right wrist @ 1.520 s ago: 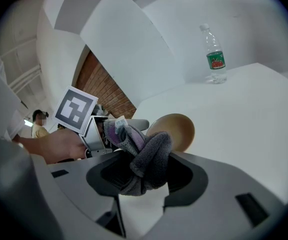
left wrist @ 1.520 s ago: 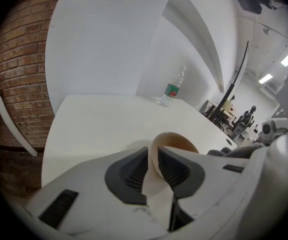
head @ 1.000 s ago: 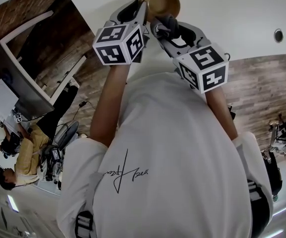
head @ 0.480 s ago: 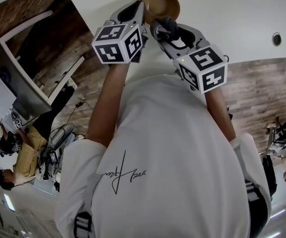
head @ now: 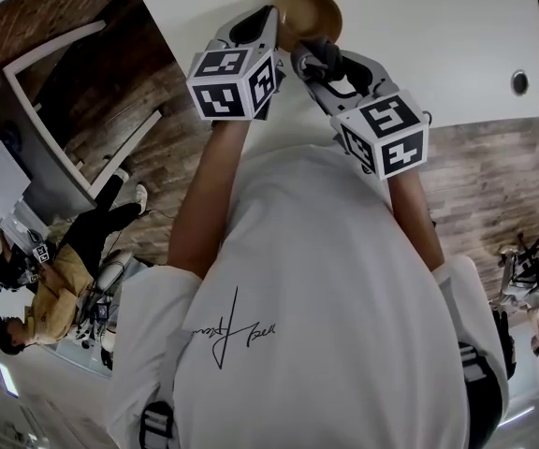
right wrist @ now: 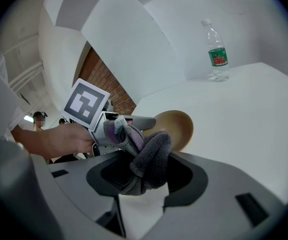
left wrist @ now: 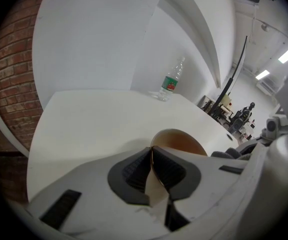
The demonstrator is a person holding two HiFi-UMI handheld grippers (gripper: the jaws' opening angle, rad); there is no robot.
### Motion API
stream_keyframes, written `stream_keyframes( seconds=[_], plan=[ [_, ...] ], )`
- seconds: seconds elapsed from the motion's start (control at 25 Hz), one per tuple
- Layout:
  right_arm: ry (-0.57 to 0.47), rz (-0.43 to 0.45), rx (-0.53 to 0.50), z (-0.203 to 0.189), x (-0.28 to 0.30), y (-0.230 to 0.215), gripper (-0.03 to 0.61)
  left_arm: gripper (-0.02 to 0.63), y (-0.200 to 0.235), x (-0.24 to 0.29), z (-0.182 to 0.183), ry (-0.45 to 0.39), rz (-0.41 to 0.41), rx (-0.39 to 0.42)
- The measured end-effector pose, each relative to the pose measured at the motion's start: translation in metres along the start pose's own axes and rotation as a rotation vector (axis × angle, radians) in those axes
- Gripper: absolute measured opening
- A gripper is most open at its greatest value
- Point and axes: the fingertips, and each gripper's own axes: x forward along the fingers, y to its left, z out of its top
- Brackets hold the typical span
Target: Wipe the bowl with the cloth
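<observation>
Left gripper (left wrist: pixel 151 154) pinching rim of wooden bowl (left wrist: pixel 184 141), jaws having just been closing on it, then easing slightly. Bowl being held tilted over white table (left wrist: pixel 94 119). Right gripper (right wrist: pixel 143 176) clamping bunched grey cloth (right wrist: pixel 149 154) just beside bowl, apparently not touching. Judging: both items gripped, wiping itself remaining.

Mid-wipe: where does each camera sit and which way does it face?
Head view: on the head, steeply down past white T-shirt and forearms to left gripper, right gripper, brown wooden bowl.
Left gripper view: along its jaws, just closed on the bowl's rim, toward clear plastic bottle.
Right gripper view: along jaws shut on grey cloth; person's left hand shows.
Shared: bowl in all; bottle in both gripper views.
</observation>
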Motion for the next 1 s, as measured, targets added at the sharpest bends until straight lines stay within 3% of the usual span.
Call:
stream_keyframes(
  seconds=[1.0],
  plan=[
    [-0.012, -0.074, -0.037, -0.002, -0.005, -0.014, 0.18, 0.021, 0.003, 0.001, -0.006, -0.001, 0.038, 0.026]
  ],
)
